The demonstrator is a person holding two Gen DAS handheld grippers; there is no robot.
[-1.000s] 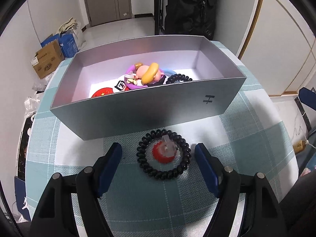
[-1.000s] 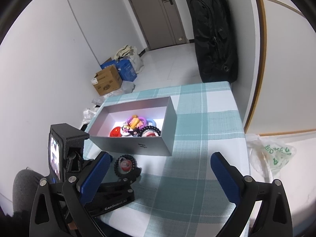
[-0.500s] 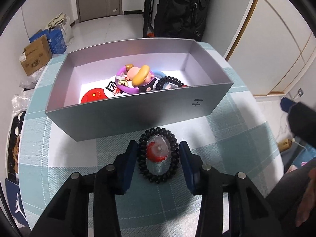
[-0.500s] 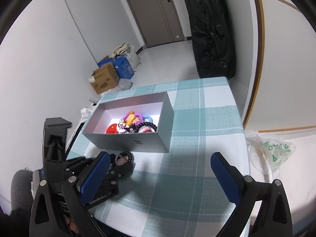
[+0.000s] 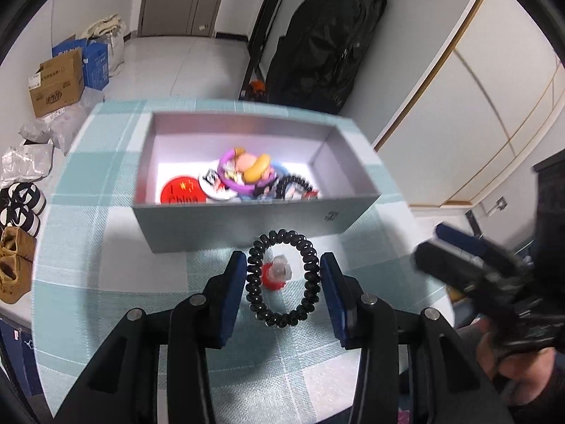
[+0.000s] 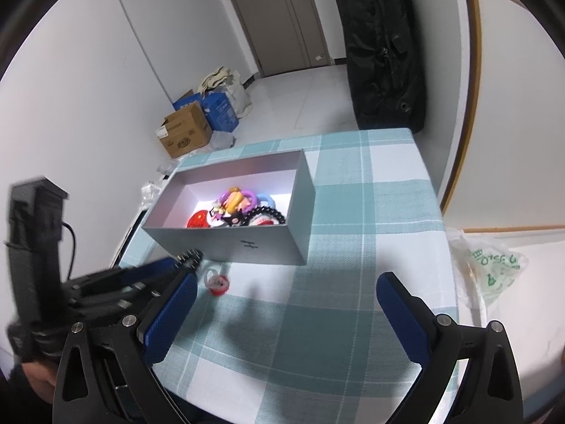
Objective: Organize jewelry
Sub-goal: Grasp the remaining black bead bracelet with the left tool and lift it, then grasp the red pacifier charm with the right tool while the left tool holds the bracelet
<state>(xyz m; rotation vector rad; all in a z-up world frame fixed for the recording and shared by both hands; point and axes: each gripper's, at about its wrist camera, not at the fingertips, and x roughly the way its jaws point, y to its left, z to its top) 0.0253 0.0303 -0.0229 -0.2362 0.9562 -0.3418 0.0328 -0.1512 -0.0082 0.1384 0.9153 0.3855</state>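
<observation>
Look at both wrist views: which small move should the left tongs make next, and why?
Probably carry the black coil hair tie forward over the near wall of the grey box and release it. The left tongs grip it, lifted off the red ring on the cloth, and similar trinkets already lie inside.

Coil hair tie (image 5: pixel 281 279) between left claw (image 5: pixel 282 275) fingers, before the box (image 5: pixel 247 226) on the table (image 5: pixel 106 247).

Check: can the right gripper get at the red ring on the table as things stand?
Probably yes. The red ring lies bare on the tablecloth, and the right gripper is open. The left gripper, holding the black hair tie just above it, crowds that side.
</observation>
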